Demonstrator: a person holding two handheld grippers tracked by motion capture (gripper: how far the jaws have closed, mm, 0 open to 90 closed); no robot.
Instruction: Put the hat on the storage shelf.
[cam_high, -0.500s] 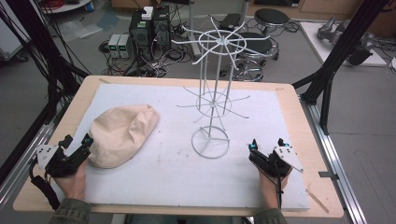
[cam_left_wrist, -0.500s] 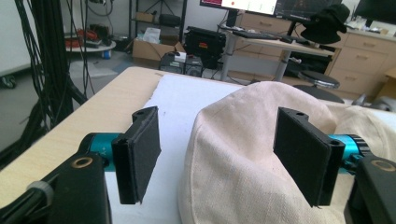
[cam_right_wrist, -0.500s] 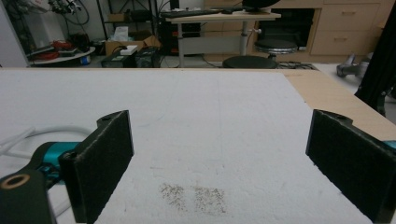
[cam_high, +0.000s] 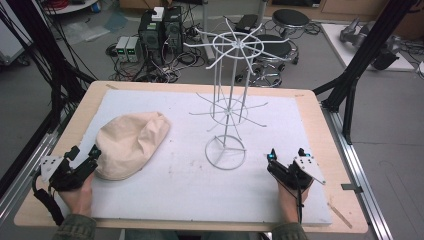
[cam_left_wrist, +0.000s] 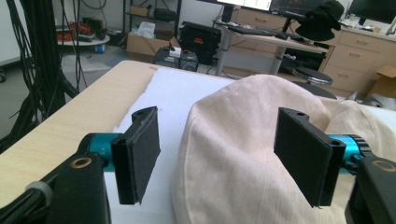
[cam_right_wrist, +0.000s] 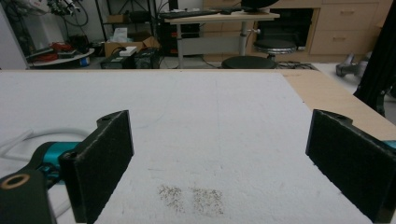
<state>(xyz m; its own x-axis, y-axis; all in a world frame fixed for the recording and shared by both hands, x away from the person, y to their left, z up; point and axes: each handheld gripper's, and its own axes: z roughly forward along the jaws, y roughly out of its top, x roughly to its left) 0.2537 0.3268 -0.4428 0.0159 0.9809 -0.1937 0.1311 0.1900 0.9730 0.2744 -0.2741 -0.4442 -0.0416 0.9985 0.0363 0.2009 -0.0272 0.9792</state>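
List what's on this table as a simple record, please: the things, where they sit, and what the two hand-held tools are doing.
cloth cap: cream, lying left on the white mat
wire rack: white, upright, centre of mat
left gripper: jaws open, at the cap's near edge
right gripper: jaws open, over bare mat right of the rack's base
table: wooden, under the mat

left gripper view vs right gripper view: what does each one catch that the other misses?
Left gripper view: the beige cloth hat sits close ahead between the open jaws of the left hand-held gripper, with a black hat on a desk behind. Right gripper view: the wire rack's white base ring at left, grey specks on the mat, the right hand-held gripper open. Both: the white mat and wooden table edge.
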